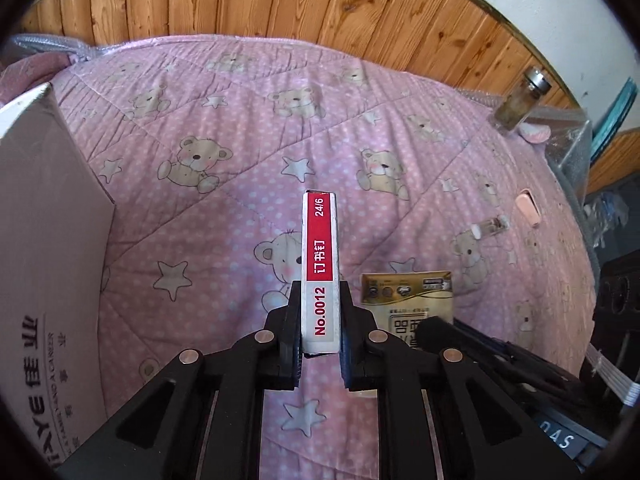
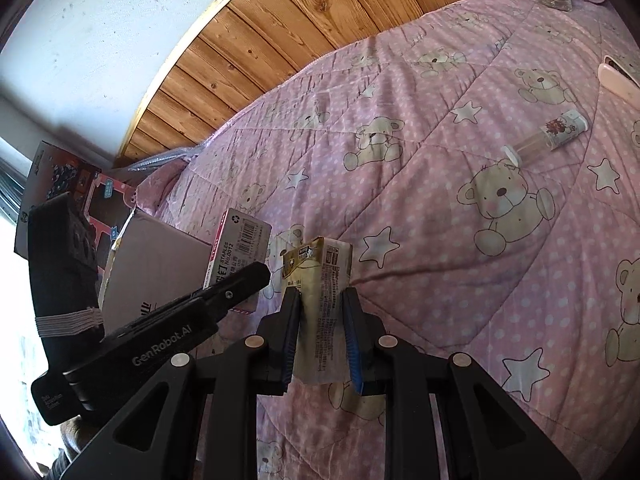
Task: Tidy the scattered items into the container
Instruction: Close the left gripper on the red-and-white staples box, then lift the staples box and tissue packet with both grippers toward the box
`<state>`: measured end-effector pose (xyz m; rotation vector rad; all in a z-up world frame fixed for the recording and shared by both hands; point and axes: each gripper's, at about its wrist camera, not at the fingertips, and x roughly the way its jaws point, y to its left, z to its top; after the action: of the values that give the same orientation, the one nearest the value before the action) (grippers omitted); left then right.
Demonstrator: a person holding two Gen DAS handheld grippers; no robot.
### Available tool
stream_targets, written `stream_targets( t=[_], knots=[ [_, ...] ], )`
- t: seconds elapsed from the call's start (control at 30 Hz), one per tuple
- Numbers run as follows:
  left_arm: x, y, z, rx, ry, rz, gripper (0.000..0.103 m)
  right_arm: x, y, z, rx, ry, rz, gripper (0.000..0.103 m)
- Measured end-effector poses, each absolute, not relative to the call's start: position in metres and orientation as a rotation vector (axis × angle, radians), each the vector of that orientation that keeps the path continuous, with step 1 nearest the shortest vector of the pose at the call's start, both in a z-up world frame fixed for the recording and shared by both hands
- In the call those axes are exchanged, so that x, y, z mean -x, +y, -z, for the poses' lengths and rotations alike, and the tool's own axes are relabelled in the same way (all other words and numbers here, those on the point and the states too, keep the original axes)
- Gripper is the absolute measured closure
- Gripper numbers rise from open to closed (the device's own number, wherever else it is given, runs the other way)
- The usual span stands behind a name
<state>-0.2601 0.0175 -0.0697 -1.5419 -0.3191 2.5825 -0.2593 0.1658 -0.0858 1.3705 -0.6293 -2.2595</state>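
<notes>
left claw (image 1: 320,316) gripping staple box (image 1: 320,264) beside cardboard box (image 1: 44,240) edge; right claw (image 2: 320,320) clamping gold packet (image 2: 320,304); open bed (image 1: 240,128) ahead.

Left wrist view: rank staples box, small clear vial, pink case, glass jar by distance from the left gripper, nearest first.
1. staples box: clamped in the left gripper, centre.
2. small clear vial: lying on the quilt, right of centre.
3. pink case: just beyond the vial, further right.
4. glass jar: upright at the far right edge of the bed.
</notes>
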Motion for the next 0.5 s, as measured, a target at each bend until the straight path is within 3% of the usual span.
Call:
stream_targets(
  t=[0.5],
  knots=[
    [0.201,0.031,0.041,1.56,-0.261,-2.569,0.088,0.203,0.174,0.064,-1.358,-0.616,2.271,0.08]
  ],
)
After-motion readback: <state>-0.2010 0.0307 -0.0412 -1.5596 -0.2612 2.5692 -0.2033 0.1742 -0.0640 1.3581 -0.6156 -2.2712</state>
